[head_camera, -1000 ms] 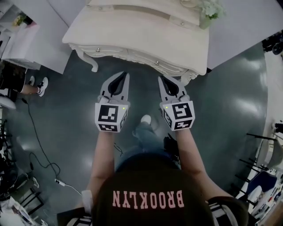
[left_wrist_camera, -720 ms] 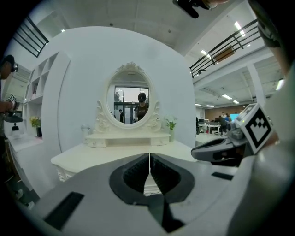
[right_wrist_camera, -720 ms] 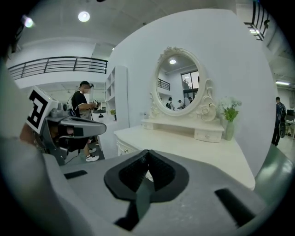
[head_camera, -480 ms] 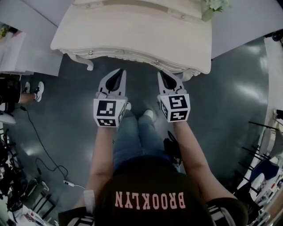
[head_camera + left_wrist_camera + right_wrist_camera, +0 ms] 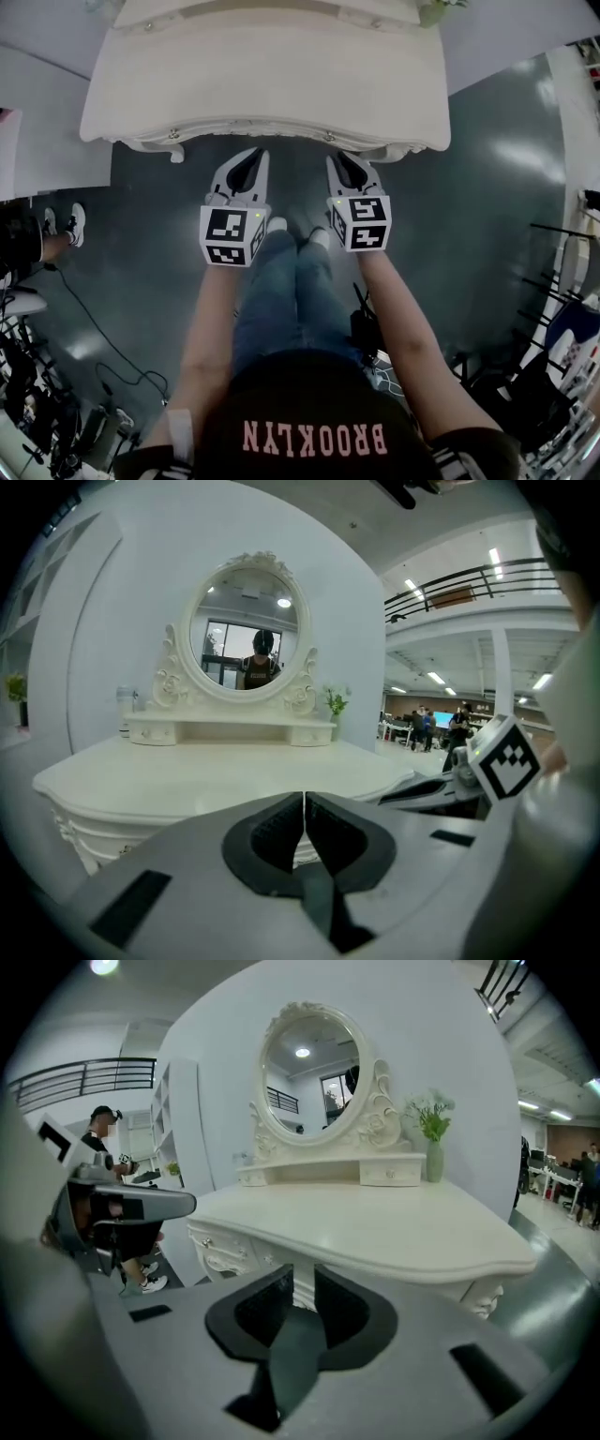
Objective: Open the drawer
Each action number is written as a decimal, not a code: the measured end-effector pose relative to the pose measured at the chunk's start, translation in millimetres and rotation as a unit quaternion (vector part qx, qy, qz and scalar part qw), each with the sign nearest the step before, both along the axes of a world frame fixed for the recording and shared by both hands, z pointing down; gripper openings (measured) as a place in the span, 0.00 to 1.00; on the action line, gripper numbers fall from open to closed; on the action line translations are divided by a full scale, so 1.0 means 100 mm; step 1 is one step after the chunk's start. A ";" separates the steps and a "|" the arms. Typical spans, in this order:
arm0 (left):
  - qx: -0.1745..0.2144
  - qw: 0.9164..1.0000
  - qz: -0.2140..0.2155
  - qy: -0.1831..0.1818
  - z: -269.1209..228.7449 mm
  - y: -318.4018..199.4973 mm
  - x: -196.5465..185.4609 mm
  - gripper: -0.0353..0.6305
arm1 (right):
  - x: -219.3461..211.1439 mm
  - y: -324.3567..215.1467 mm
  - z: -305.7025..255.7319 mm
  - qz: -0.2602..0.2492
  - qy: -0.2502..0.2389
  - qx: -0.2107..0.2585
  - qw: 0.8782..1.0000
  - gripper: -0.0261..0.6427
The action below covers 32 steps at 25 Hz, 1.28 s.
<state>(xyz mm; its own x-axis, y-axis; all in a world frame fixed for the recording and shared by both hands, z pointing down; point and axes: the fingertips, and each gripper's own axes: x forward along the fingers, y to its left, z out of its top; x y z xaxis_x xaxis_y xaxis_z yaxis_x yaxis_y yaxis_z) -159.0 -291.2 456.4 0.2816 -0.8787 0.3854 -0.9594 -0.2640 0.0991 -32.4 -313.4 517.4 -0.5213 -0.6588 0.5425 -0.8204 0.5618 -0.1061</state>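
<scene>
Cream drawer front is shut, untouched; my left gripper is closed and empty, while my right gripper has just been opening slightly, nothing between its jaws.

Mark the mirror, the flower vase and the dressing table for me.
mirror (image 5: pixel 309 1068), right gripper view, middle of the oval glass.
flower vase (image 5: pixel 434 1162), right gripper view, on its pale body below the stems.
dressing table (image 5: pixel 262 80), head view, bare middle of its top.

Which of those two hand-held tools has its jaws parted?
The right tool: its jaws have just been opening and show a narrow gap, nothing between them. The left tool has its jaws pressed together.
</scene>
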 end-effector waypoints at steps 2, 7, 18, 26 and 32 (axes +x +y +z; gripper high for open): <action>-0.003 1.000 0.007 0.005 0.07 -0.06 -0.02 0.06 | 0.00 -0.04 0.13 0.014 0.010 -0.008 1.000 0.16; -0.012 1.000 0.022 0.011 0.25 -0.14 -0.01 0.06 | 0.03 -0.14 0.43 0.052 0.025 -0.026 0.998 0.20; -0.036 0.998 0.049 0.025 0.65 -0.35 -0.12 0.06 | 0.07 -0.48 1.06 0.126 0.070 -0.092 0.985 0.25; -0.048 0.996 0.070 0.029 0.76 -0.43 -0.18 0.06 | 0.05 -0.62 1.29 0.169 0.083 -0.134 0.973 0.22; -0.051 0.994 0.085 0.035 0.78 -0.50 -0.19 0.06 | 0.08 -0.61 1.27 0.172 0.086 -0.134 0.972 0.22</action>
<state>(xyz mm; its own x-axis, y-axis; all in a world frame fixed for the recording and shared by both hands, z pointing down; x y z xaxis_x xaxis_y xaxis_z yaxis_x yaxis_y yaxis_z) -178.4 -341.6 534.2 0.4523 -0.7730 0.4448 -0.8914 -0.4072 0.1989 -24.0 -374.8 644.8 -0.1810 -0.6013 0.7783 -0.9735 0.2222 -0.0547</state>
